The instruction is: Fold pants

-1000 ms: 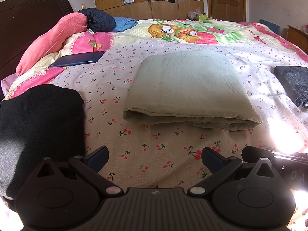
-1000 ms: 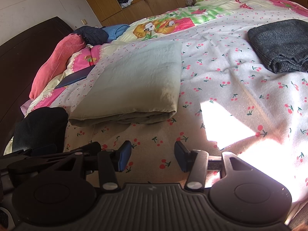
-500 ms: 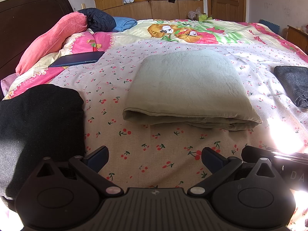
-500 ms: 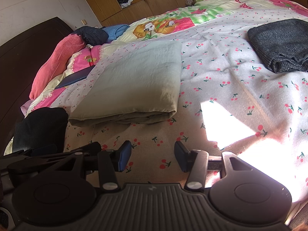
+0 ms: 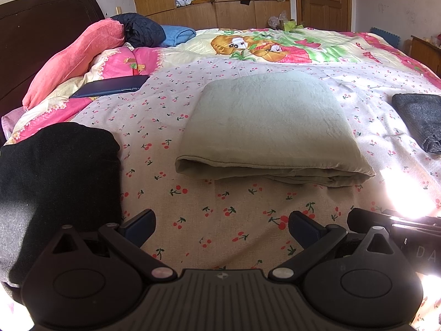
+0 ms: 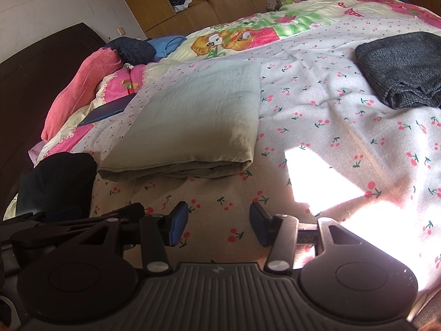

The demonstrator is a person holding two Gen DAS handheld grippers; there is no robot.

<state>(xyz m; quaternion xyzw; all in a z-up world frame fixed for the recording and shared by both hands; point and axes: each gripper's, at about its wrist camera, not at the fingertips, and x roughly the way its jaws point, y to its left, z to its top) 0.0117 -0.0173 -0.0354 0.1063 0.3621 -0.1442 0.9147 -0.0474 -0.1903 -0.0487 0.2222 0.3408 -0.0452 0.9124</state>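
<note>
Pale green pants (image 5: 270, 127) lie folded into a flat rectangle on the cherry-print bedspread (image 5: 220, 220), folded edge toward me. They also show in the right wrist view (image 6: 193, 121). My left gripper (image 5: 222, 227) is open and empty, low over the bedspread a short way in front of the pants. My right gripper (image 6: 219, 224) is open and empty, just right of the left one, in front of the pants' near right corner. The left gripper's body shows at the left of the right wrist view.
A folded black garment (image 5: 55, 182) lies at near left. A folded dark grey garment (image 6: 402, 66) lies at right. A dark tablet (image 5: 110, 89), pink pillow (image 5: 77, 58) and headboard are at far left. Wardrobes and a door stand behind the bed. Bright sunlight patch (image 6: 330, 182) on the bedspread.
</note>
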